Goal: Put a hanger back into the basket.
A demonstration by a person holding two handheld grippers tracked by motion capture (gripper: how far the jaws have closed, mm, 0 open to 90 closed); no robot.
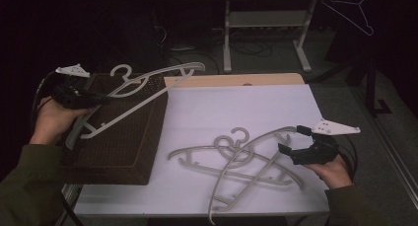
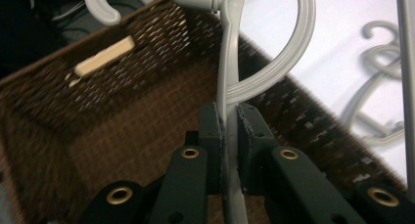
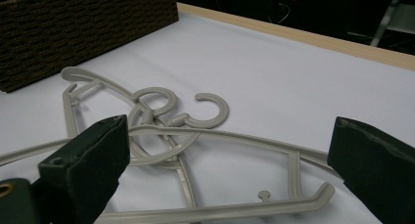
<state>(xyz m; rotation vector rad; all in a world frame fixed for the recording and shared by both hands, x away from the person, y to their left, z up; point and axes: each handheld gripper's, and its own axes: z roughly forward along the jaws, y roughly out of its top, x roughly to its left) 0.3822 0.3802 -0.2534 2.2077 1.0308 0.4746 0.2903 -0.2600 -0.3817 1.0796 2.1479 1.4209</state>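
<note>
A grey plastic hanger (image 1: 148, 85) hangs tilted over the brown wicker basket (image 1: 123, 152) at the table's left. My left gripper (image 1: 106, 98) is shut on the hanger's lower bar. In the left gripper view the jaws (image 2: 230, 119) pinch the thin grey bar (image 2: 226, 62), with the basket's inside (image 2: 122, 111) below. Two more grey hangers (image 1: 236, 157) lie crossed on the white table. My right gripper (image 1: 292, 139) stands open at their right end. In the right gripper view its jaws (image 3: 230, 133) spread wide on either side of one hanger's arm (image 3: 293, 153), not touching it.
The white table top (image 1: 236, 107) has a wooden far edge (image 1: 236, 80). A thin wire hanger (image 1: 352, 11) hangs at the far right, and a desk frame (image 1: 266, 33) stands behind the table. The basket's wall (image 3: 83, 23) shows at the far left of the right gripper view.
</note>
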